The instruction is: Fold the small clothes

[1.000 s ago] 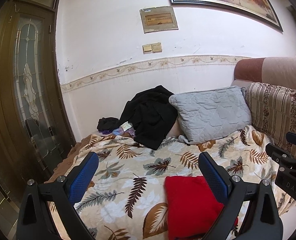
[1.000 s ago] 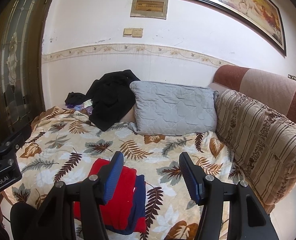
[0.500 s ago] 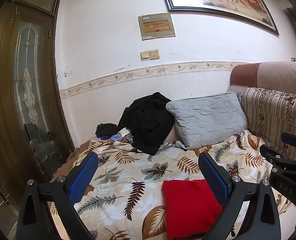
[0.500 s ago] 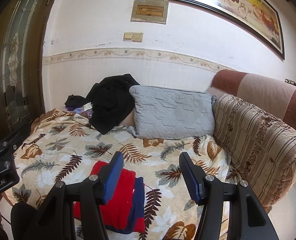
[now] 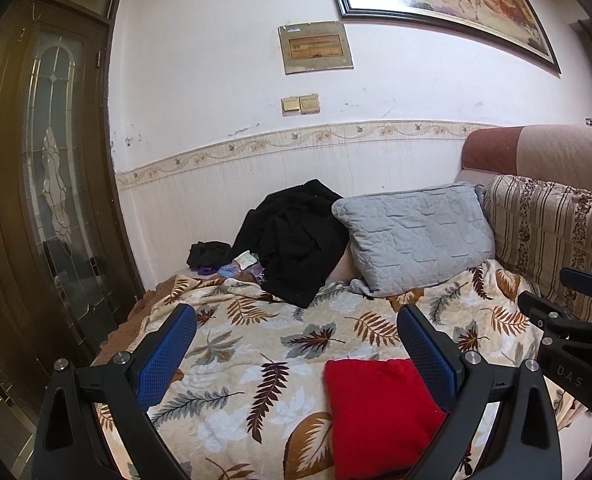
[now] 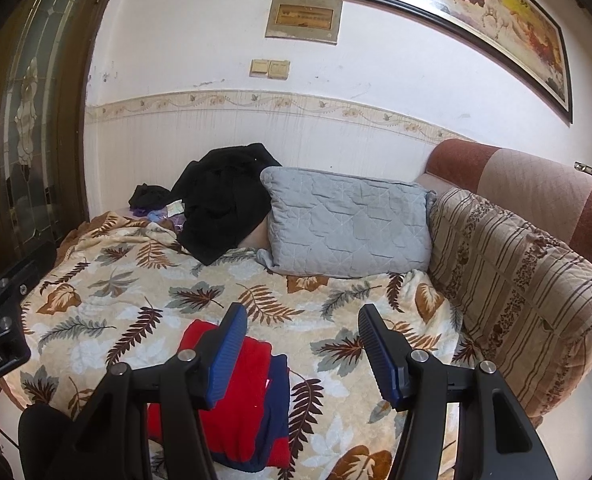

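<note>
Folded red-and-navy garment (image 6: 236, 396) lies on leaf-print blanket (image 6: 144, 288), well apart from grey pillow (image 6: 347, 228); folding apparently complete. Left gripper (image 5: 296, 360) and right gripper (image 6: 299, 352) fingers wide, empty.

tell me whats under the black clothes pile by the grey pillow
The black clothes drape over the leaf-print blanket; small purple and white items show at their left edge. Anything beneath is covered.
</note>
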`<state>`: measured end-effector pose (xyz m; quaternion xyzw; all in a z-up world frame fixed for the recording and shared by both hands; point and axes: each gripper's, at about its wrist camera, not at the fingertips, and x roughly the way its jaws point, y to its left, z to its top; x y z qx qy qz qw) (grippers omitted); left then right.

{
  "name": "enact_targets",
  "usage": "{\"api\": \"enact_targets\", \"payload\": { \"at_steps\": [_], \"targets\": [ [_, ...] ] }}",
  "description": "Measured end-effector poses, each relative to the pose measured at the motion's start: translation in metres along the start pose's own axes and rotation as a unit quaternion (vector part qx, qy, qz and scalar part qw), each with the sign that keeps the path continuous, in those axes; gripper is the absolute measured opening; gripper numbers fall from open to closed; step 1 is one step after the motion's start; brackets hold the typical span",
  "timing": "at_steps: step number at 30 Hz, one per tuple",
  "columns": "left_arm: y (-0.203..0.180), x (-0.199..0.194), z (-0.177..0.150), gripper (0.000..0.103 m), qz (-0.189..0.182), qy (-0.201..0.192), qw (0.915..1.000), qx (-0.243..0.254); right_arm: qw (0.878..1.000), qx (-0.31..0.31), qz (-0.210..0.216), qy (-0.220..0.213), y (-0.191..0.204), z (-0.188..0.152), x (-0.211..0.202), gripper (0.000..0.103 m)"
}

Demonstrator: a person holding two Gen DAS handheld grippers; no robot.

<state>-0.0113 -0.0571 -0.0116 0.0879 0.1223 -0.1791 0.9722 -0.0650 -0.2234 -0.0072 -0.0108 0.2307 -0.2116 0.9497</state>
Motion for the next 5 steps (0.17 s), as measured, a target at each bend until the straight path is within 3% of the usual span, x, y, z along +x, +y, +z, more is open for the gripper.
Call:
{"api": "enact_targets", "payload": {
  "at_steps": [5],
  "targets": [
    [0.006, 0.024, -0.008, 0.100, -0.009, 0.017, 0.9997, -0.013, 1.000, -0.004, -0.001, 0.019, 0.001, -0.004, 0.029, 0.062]
  ]
}}
